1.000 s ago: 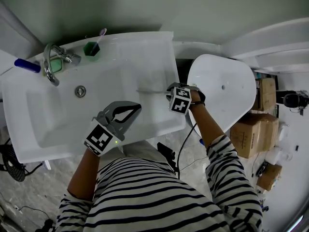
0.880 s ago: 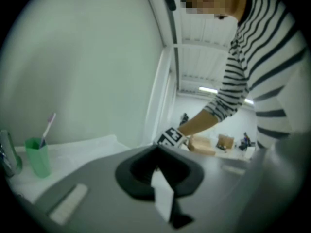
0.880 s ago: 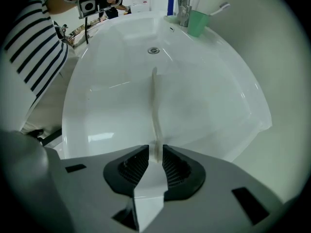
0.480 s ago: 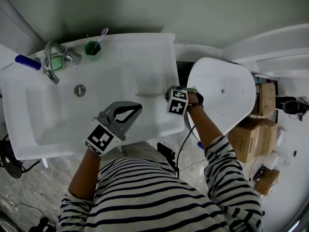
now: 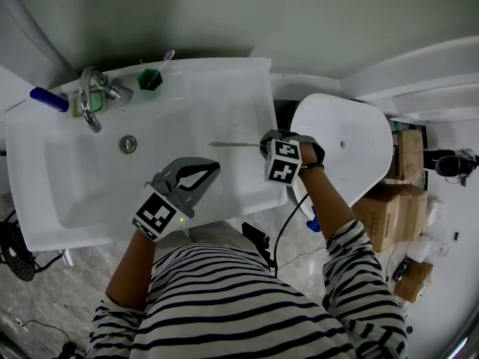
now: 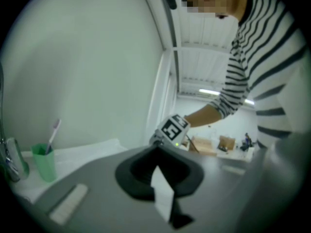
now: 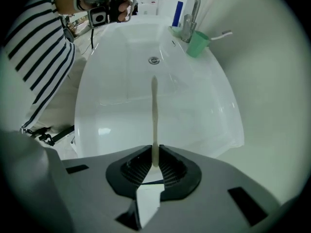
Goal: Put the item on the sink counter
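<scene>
Right gripper (image 7: 154, 161) points down over the white sink (image 5: 239, 96); its jaws have just been closing and now pinch one end of a thin cream stick (image 7: 154, 111), possibly a slim handle, I can't tell. It reaches out over the sink's flat right side. Left gripper (image 5: 215, 164) hovers near the front rim, jaws together, empty.

**A bathroom, with storage at its edge**

From the head view, a white moulded sink (image 5: 45, 200) fills 10 o'clock, with a drain (image 5: 128, 143) in its bowl and a chrome faucet (image 5: 91, 103) at its back rim. Beside the faucet stands a green cup (image 5: 150, 79) holding a toothbrush (image 5: 166, 57). A white oval fixture (image 5: 344, 140) sits at 2 o'clock. Cardboard boxes (image 5: 389, 208) are stacked at 3 o'clock, and cables (image 5: 30, 324) trail over the mottled grey floor (image 5: 67, 275) at 8 o'clock.
</scene>
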